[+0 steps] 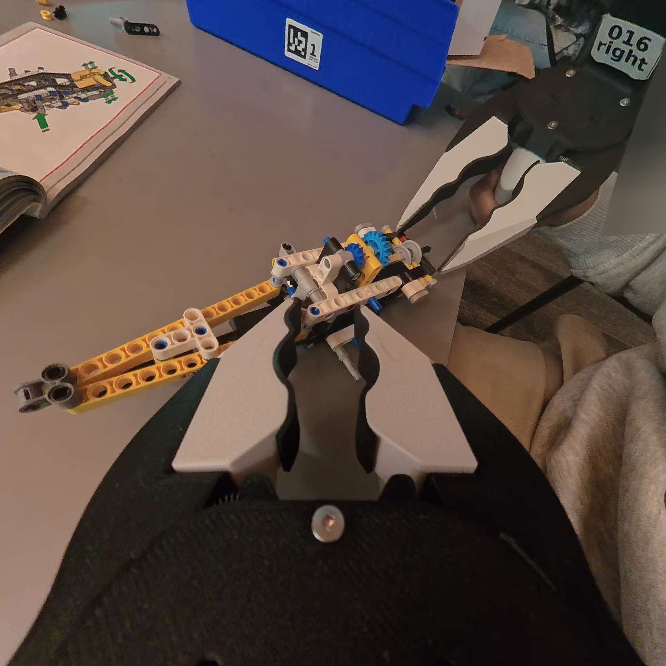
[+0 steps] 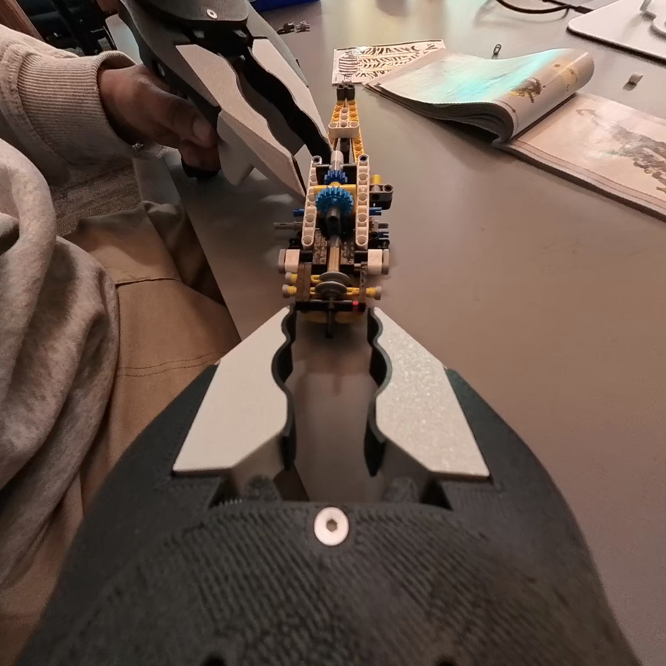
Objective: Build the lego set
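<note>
A lego model point(image 1: 346, 266) with a long yellow boom point(image 1: 144, 360), white beams and blue gears point(image 1: 376, 247) lies on the grey table point(image 1: 252, 162) near its edge. My left gripper point(image 1: 326, 310) is closed on the model's middle from the side, with a grey axle sticking out between its fingers. My right gripper point(image 2: 331, 311) is closed on the black and yellow rear end of the model point(image 2: 338, 223). The right gripper also shows in the left wrist view point(image 1: 420, 248). The left gripper also shows in the right wrist view point(image 2: 315, 173), where the boom point(image 2: 346, 111) points away.
An open instruction booklet point(image 1: 72, 108) lies at the far left and shows in the right wrist view point(image 2: 504, 97). A blue bin point(image 1: 360, 43) stands behind. Small loose parts point(image 1: 138, 28) and a sticker sheet point(image 2: 385, 54) lie on the table. A person's lap is beside the table edge.
</note>
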Motion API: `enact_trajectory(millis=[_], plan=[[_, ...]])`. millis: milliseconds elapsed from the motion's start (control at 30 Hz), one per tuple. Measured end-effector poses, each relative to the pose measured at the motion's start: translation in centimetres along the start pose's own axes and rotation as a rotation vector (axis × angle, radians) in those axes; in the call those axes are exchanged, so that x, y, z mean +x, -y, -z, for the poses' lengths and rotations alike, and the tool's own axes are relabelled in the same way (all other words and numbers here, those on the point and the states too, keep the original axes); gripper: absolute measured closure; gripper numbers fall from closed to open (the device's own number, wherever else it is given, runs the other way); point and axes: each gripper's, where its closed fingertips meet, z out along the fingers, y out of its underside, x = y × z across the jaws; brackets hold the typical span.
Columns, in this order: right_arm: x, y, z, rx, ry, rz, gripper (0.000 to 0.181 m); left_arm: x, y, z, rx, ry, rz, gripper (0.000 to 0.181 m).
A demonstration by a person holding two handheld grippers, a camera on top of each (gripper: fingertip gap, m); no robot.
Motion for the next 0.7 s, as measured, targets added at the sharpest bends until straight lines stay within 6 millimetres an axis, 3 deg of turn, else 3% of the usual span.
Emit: enact_trajectory(millis=[700], plan=[[-0.11, 0.16, 0.14, 0.014, 0.012, -0.006, 0.144, -0.01, -0.01, 0.05, 0.0, -0.001, 0.003, 0.155]])
